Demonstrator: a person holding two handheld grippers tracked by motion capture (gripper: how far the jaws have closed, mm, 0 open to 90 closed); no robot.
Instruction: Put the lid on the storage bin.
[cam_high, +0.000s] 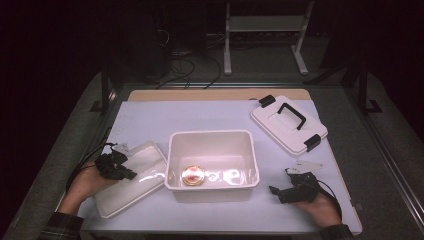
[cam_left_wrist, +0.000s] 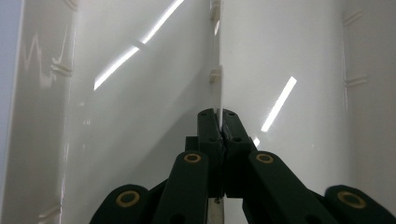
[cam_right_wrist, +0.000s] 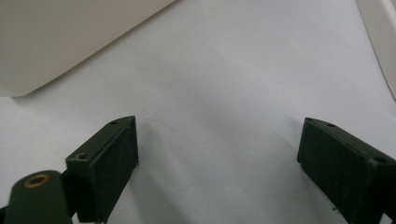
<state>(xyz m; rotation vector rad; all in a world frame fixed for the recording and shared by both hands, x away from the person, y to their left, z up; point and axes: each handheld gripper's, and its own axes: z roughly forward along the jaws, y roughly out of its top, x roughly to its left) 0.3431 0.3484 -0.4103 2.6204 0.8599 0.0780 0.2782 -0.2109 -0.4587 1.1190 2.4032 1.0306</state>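
- Dark room all round, and under the lamp a pale sheet covers the bench (cam_high: 150, 117), with a strip of bare wood showing along its far edge.
- On that sheet, at the near left, lies a clear plastic lid (cam_high: 131, 177) — flat, rim up, its near corner close to the bench's front edge.
- Clamped on the lid's left rim is the left claw (cam_high: 129, 174); in the left gripper view its 2 black jaws stand pressed together with the thin clear edge of the lid (cam_left_wrist: 217, 100) pinched between the pads, and the glossy plastic spreads away on either side, streaked with lamp glare.
- A hand in a plaid sleeve (cam_high: 60, 222) holds that claw from the lower left, its cable looping behind.
- Just right of the lid, touching or nearly so, sits an open white tub (cam_high: 214, 186) in the middle of the bench.
- Inside the tub, on the floor near its front wall, rests 1 small round reddish-gold object (cam_high: 193, 175); what it is I cannot tell.
- Further right, at the near right of the bench, the right claw (cam_high: 278, 182) rests low on the sheet, well apart from the tub — its jaws stand wide apart with bare sheet between them in the right gripper view.
- At the far right lies a white lid with black handle and 2 black latches (cam_high: 288, 124), flat and askew.
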